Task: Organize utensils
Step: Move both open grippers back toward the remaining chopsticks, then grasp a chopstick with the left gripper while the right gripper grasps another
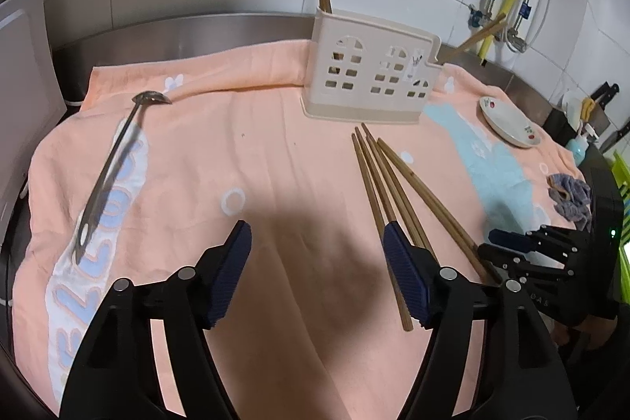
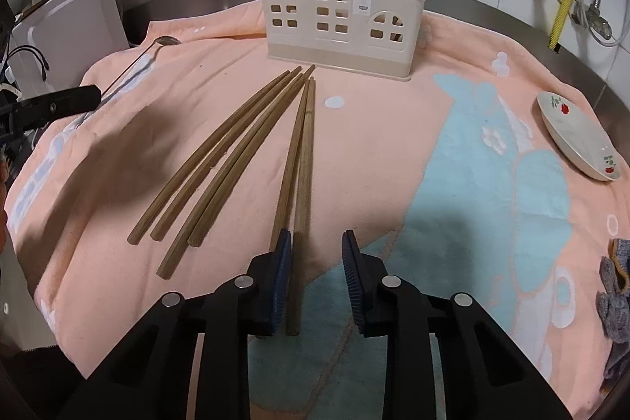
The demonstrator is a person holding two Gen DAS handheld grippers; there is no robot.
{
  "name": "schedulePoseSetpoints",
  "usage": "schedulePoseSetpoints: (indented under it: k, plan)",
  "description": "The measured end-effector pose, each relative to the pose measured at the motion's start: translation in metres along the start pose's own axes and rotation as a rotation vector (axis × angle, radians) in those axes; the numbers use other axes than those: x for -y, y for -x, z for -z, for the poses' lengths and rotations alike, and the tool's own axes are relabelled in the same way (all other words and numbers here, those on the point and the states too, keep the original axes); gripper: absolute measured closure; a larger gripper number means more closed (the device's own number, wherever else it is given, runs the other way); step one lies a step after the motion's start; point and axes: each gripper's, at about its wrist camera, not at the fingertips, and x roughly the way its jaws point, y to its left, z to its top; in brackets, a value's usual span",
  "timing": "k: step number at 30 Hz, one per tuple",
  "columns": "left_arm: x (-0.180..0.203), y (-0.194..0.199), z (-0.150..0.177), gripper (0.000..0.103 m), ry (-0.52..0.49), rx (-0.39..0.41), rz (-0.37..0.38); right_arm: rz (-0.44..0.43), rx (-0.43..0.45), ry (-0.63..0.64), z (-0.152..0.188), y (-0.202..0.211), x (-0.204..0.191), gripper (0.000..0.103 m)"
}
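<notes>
Chopsticks (image 2: 220,160) mostly remain: I count 6 loose on the towel (image 2: 393,152), some already in the holder (image 2: 338,14). My right gripper (image 2: 317,278) straddles 1, unclosed; left gripper (image 1: 317,270) gapes, idle; ladle (image 1: 114,160) untouched.

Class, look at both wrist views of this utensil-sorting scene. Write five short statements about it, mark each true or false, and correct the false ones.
1. The utensil holder already has chopsticks standing in it. True.
2. The metal ladle lies inside the small dish. False: it lies on the towel, far from the dish.
3. The right gripper is open, with a loose chopstick between its fingers. True.
4. The left gripper grips the ladle. False: it is open and holds nothing.
5. The loose chopsticks lie on bare steel. False: they lie on the towel.
</notes>
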Motion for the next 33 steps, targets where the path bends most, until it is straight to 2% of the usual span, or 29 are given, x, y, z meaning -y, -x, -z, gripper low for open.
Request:
schedulePoseSetpoints:
  k: [5,14,17,28,30,33]
  plan:
    - [0.003,-0.007,0.008,0.029,-0.006,-0.029,-0.001,0.002,-0.003,0.011,-0.001,-0.005,-0.003,0.084]
    - [0.013,-0.019,0.017,0.029,-0.027,-0.058,-0.001,0.047,0.002,0.046,0.001,-0.010,-0.009,0.096]
    - [0.021,-0.023,0.020,0.031,-0.044,-0.066,0.010,0.049,0.005,0.035,0.001,-0.010,-0.005,0.096]
    - [0.052,-0.045,0.026,0.068,-0.085,-0.119,0.078,0.049,0.015,-0.018,0.007,-0.004,0.010,0.096]
    - [0.056,-0.051,0.026,0.072,-0.081,-0.129,0.080,0.047,0.015,-0.029,0.008,-0.004,0.014,0.096]
    - [0.058,-0.060,0.027,0.086,-0.077,-0.148,0.084,0.044,0.018,-0.033,0.009,-0.003,0.016,0.096]
